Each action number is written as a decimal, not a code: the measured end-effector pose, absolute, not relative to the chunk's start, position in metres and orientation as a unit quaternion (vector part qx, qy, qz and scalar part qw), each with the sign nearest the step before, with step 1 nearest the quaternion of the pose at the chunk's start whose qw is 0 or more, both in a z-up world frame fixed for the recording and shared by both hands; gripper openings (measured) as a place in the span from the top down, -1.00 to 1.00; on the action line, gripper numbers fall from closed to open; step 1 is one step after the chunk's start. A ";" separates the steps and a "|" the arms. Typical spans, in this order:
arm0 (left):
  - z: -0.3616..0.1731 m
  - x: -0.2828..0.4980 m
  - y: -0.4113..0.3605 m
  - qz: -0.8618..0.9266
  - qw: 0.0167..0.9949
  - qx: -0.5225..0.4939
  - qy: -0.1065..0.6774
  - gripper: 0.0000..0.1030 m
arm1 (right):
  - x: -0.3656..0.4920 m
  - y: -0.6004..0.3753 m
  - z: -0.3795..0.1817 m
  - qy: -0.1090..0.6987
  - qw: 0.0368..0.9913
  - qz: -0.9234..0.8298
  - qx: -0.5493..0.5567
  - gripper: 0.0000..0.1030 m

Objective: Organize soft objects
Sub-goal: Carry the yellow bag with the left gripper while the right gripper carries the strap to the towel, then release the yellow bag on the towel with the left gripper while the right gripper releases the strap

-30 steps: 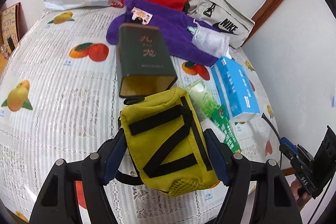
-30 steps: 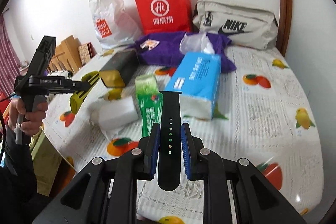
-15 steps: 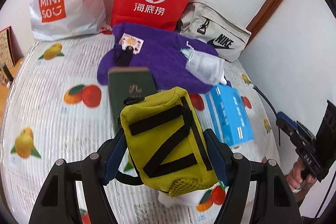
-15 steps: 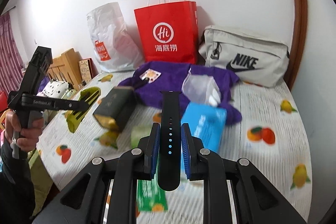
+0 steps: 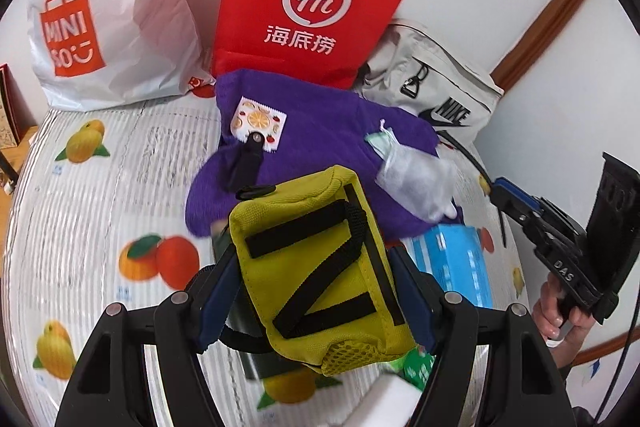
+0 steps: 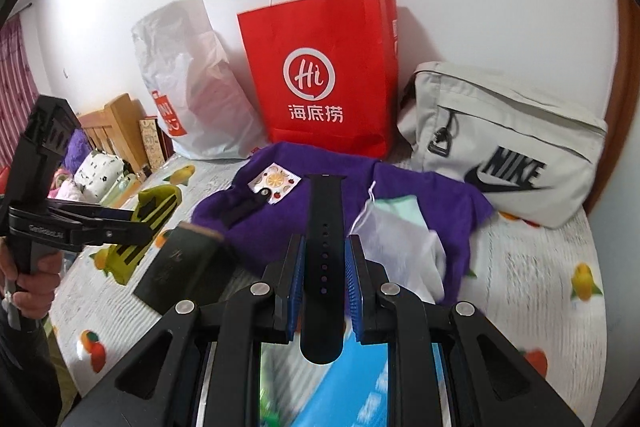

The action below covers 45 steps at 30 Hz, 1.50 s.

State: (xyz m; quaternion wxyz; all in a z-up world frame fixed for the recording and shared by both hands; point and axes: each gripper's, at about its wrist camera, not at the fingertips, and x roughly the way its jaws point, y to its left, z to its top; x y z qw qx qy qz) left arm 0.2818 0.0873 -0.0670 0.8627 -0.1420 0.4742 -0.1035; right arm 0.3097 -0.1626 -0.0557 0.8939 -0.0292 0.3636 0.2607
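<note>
Now, through the left wrist camera, we see our left gripper (image 5: 316,291) spread wide, its blue-padded fingers (image 5: 216,303) clamped on both sides of the yellow pouch (image 5: 320,283) with black straps, carried above the counter (image 5: 80,211) with its fruit-print cloth. Just beyond the pouch lie the purple towel (image 5: 320,135), a white mesh bag (image 5: 416,183) on it, and a blue tissue pack (image 5: 460,267) to the right. At the far wall stand the white MINISO bag (image 5: 104,27), the red paper bag (image 5: 316,3) and the grey Nike bag (image 5: 436,95). Compared with a second ago, the green box that lay beyond the pouch is almost hidden beneath it, and the far bags loom larger.

Through the right wrist camera, our right gripper (image 6: 322,279) is nearly closed, its fingers (image 6: 294,279) pinching a black watch strap (image 6: 323,259) that stands up between them. The purple towel lies just beyond it, the dark green box (image 6: 180,267) to the left, and further left the left gripper with the yellow pouch. Earlier the tissue pack lay ahead of the fingers; now it sits blurred under them, and the far bags look closer.
</note>
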 end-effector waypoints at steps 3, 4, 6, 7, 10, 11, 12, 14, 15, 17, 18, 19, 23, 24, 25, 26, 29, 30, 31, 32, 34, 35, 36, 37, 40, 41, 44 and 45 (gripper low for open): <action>-0.069 0.300 0.089 -0.104 0.860 -0.145 0.478 -0.38 | 0.334 -0.150 -0.066 0.376 0.886 0.268 -0.037 0.61; -0.070 0.308 0.089 -0.105 0.859 -0.147 0.480 -0.38 | 0.341 -0.147 -0.071 0.381 0.883 0.269 -0.040 0.61; -0.071 0.324 0.090 -0.106 0.856 -0.153 0.483 -0.38 | 0.353 -0.141 -0.079 0.392 0.879 0.268 -0.048 0.61; -0.072 0.330 0.091 -0.107 0.855 -0.153 0.483 -0.38 | 0.358 -0.138 -0.083 0.396 0.877 0.268 -0.051 0.61; -0.075 0.351 0.088 -0.101 0.856 -0.150 0.484 -0.38 | 0.372 -0.133 -0.093 0.407 0.871 0.270 -0.055 0.61; -0.076 0.357 0.087 -0.098 0.857 -0.146 0.485 -0.38 | 0.376 -0.132 -0.096 0.411 0.869 0.271 -0.056 0.61; -0.078 0.363 0.086 -0.096 0.857 -0.143 0.486 -0.38 | 0.380 -0.130 -0.100 0.417 0.865 0.272 -0.058 0.61; -0.082 0.377 0.085 -0.095 0.855 -0.147 0.489 -0.38 | 0.385 -0.128 -0.106 0.424 0.861 0.273 -0.060 0.61; -0.084 0.383 0.085 -0.096 0.853 -0.149 0.491 -0.38 | 0.388 -0.127 -0.109 0.426 0.860 0.273 -0.063 0.61; -0.087 0.396 0.083 -0.098 0.851 -0.154 0.493 -0.38 | 0.393 -0.126 -0.115 0.433 0.857 0.269 -0.067 0.61; -0.088 0.400 0.083 -0.097 0.850 -0.154 0.494 -0.38 | 0.395 -0.127 -0.117 0.437 0.856 0.268 -0.067 0.61; -0.091 0.406 0.082 -0.095 0.848 -0.154 0.498 -0.39 | 0.398 -0.127 -0.120 0.444 0.852 0.269 -0.065 0.61; -0.105 0.425 0.077 -0.094 0.837 -0.155 0.517 -0.39 | 0.404 -0.129 -0.126 0.453 0.847 0.269 -0.066 0.61; -0.108 0.429 0.076 -0.094 0.835 -0.152 0.521 -0.40 | 0.405 -0.129 -0.128 0.455 0.846 0.270 -0.066 0.61; -0.113 0.432 0.074 -0.092 0.833 -0.148 0.525 -0.40 | 0.406 -0.130 -0.129 0.458 0.845 0.270 -0.065 0.61; -0.116 0.434 0.072 -0.090 0.832 -0.144 0.528 -0.41 | 0.408 -0.130 -0.131 0.461 0.843 0.268 -0.065 0.61; -0.126 0.439 0.067 -0.078 0.830 -0.129 0.537 -0.41 | 0.413 -0.129 -0.138 0.473 0.838 0.264 -0.072 0.61; -0.128 0.440 0.066 -0.077 0.830 -0.125 0.538 -0.41 | 0.414 -0.129 -0.140 0.476 0.836 0.262 -0.076 0.61; -0.129 0.441 0.065 -0.081 0.831 -0.125 0.537 -0.41 | 0.414 -0.129 -0.141 0.477 0.836 0.260 -0.078 0.61; -0.130 0.441 0.065 -0.084 0.831 -0.125 0.536 -0.41 | 0.415 -0.129 -0.143 0.479 0.834 0.262 -0.077 0.61; -0.133 0.443 0.064 -0.089 0.828 -0.125 0.539 -0.43 | 0.417 -0.129 -0.145 0.482 0.833 0.261 -0.076 0.61; -0.134 0.444 0.063 -0.090 0.827 -0.124 0.541 -0.44 | 0.418 -0.130 -0.146 0.485 0.832 0.261 -0.074 0.61; -0.135 0.445 0.062 -0.093 0.826 -0.122 0.543 -0.46 | 0.420 -0.130 -0.147 0.488 0.829 0.262 -0.072 0.60; -0.137 0.446 0.061 -0.095 0.825 -0.120 0.544 -0.50 | 0.421 -0.130 -0.149 0.491 0.828 0.263 -0.071 0.60; -0.140 0.447 0.057 -0.092 0.824 -0.117 0.546 -0.57 | 0.422 -0.127 -0.152 0.497 0.823 0.266 -0.075 0.49; -0.141 0.447 0.057 -0.089 0.823 -0.117 0.549 -0.57 | 0.422 -0.126 -0.153 0.497 0.821 0.269 -0.074 0.37; -0.138 0.446 0.059 -0.086 0.824 -0.114 0.549 -0.62 | 0.421 -0.125 -0.148 0.488 0.826 0.273 -0.075 -0.07; -0.136 0.444 0.059 -0.083 0.826 -0.111 0.546 -0.62 | 0.419 -0.125 -0.145 0.483 0.828 0.275 -0.076 -0.09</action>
